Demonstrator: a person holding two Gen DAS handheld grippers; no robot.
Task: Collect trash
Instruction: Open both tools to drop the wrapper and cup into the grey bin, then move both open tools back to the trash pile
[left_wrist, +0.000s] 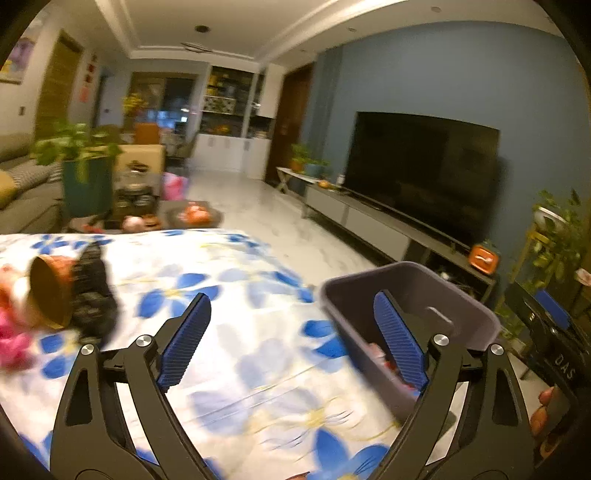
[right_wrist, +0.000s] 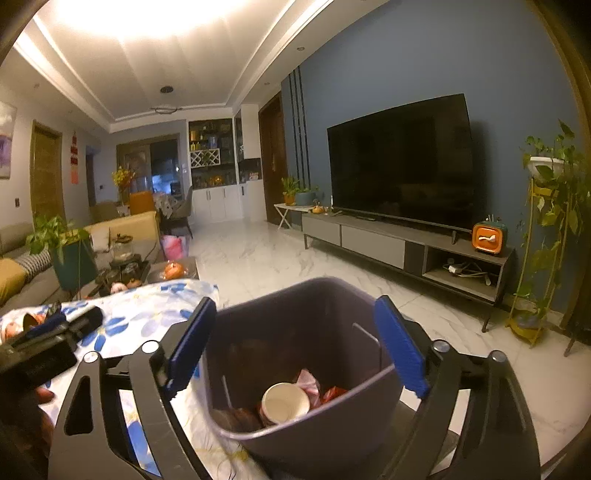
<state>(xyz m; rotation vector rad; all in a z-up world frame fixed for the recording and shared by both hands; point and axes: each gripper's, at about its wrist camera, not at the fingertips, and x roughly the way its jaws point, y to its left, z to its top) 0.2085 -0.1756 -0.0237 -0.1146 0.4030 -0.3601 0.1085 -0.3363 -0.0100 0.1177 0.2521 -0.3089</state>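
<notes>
A grey plastic bin (right_wrist: 306, 373) stands at the right edge of a table with a blue-flowered cloth (left_wrist: 236, 354). In it lie a paper cup (right_wrist: 285, 403) and red and pink wrappers (right_wrist: 325, 391). My right gripper (right_wrist: 295, 343) is open and empty, right above the bin. My left gripper (left_wrist: 291, 339) is open and empty over the cloth, left of the bin (left_wrist: 417, 317). On the table's left lie an overturned paper cup (left_wrist: 50, 291), a black crumpled item (left_wrist: 94, 291) and pink trash (left_wrist: 14, 347). The left gripper also shows in the right wrist view (right_wrist: 59, 328).
A big TV (right_wrist: 402, 162) stands on a low cabinet (right_wrist: 406, 243) along the blue wall. White tiled floor (right_wrist: 280, 258) lies between. A coffee table with a teal plant pot (right_wrist: 74, 262) and a sofa are at the left. A plant stand (right_wrist: 543, 236) is at the right.
</notes>
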